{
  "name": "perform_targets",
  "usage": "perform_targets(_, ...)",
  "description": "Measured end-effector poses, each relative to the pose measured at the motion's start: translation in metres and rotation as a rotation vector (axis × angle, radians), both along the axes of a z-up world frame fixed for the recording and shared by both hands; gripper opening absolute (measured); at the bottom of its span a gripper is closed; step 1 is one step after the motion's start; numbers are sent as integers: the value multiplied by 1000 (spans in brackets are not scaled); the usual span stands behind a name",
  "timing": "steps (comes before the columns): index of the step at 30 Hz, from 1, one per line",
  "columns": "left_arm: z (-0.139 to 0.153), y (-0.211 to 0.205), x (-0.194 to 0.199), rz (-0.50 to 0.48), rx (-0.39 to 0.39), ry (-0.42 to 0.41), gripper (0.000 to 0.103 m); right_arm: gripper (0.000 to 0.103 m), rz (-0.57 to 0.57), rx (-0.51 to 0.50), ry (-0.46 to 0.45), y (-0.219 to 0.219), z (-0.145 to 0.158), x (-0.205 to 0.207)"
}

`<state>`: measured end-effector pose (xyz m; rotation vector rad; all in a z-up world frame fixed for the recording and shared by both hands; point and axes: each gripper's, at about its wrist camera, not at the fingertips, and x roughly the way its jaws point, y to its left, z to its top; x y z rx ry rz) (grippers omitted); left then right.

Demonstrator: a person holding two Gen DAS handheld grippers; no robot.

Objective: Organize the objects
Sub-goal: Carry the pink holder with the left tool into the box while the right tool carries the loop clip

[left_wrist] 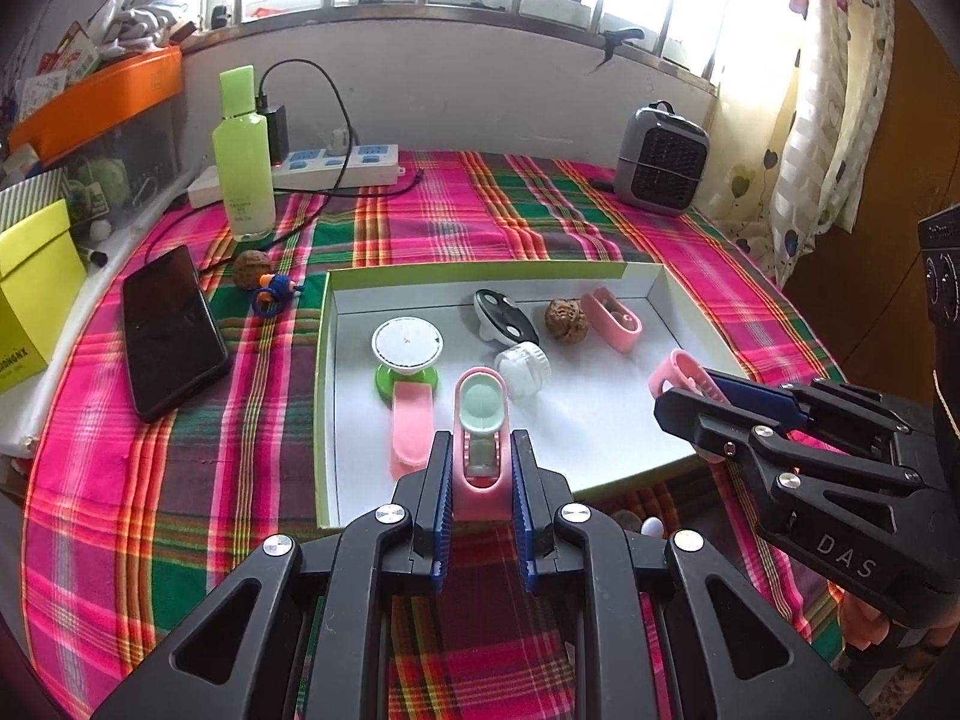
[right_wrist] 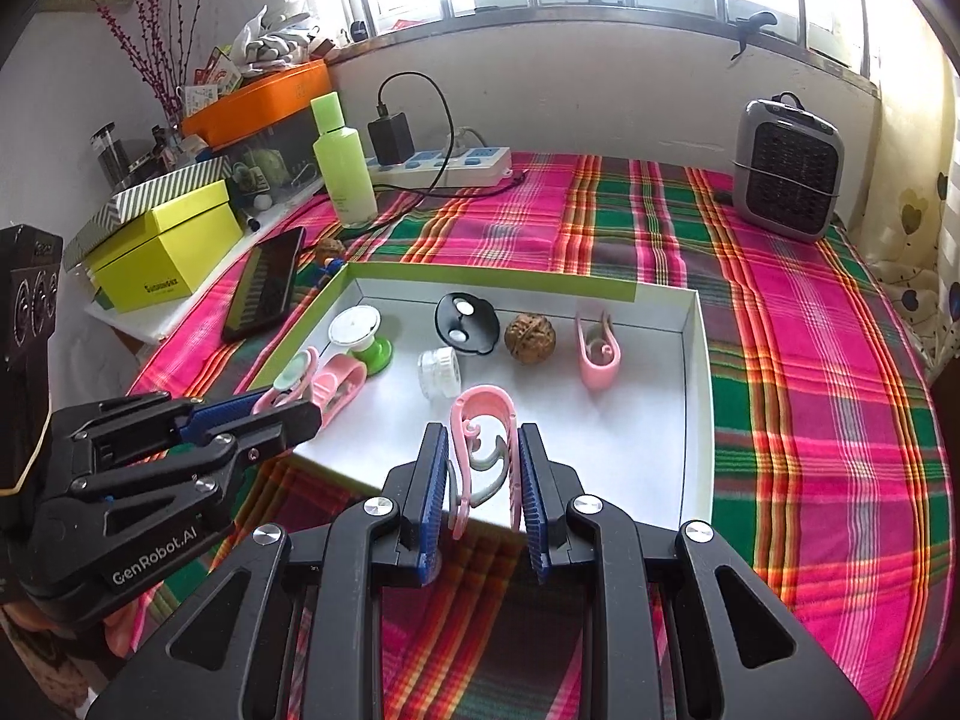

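**Operator:** Left wrist view first; my left gripper [left_wrist: 480,450] sits at the bottom centre of the frame, its blue pads clamped on a pink clip with a mint disc [left_wrist: 482,420]; the clip juts forward over the near edge of the white tray [left_wrist: 600,420].

**Colleague:** And the other hand?

**Operator:** The right gripper [right_wrist: 483,468] in its own view is at lower centre, fingers pressed against a pink swirl clip [right_wrist: 483,420]; that clip too hangs over the tray's near edge; from the left camera I see the same gripper [left_wrist: 690,396] entering at right of the frame with the pink piece at its tip.

**Colleague:** What lies in the tray?

**Operator:** In the left view, centre of the frame: a white disc on a green base [left_wrist: 407,354] with a flat pink strip [left_wrist: 411,420] just below it; a black and white oval piece [left_wrist: 501,315]; a small clear jar [left_wrist: 523,369]; a walnut [left_wrist: 565,321]; another pink clip [left_wrist: 612,318] beside the walnut, toward the right.

**Colleague:** Outside the tray?

**Operator:** On the plaid cloth [left_wrist: 420,222], left of the frame, a dark phone [left_wrist: 171,330]; a second walnut [left_wrist: 252,269] next to a small blue and orange toy [left_wrist: 273,291]; a green bottle [left_wrist: 243,162] upper left, standing upright; a grey heater [left_wrist: 660,159] upper right.
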<state>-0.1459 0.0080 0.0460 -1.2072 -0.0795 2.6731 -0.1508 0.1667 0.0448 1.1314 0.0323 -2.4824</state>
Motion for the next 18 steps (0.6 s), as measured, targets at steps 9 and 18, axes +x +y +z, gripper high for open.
perform_targets(9,-10,3,-19,1,-4,-28,16,24,9,1,-55,-5,-13,-28)
perform_targets(18,-17,6,-30,-5,-10,-43,16,24,12,16,-79,-8,-22,-43)
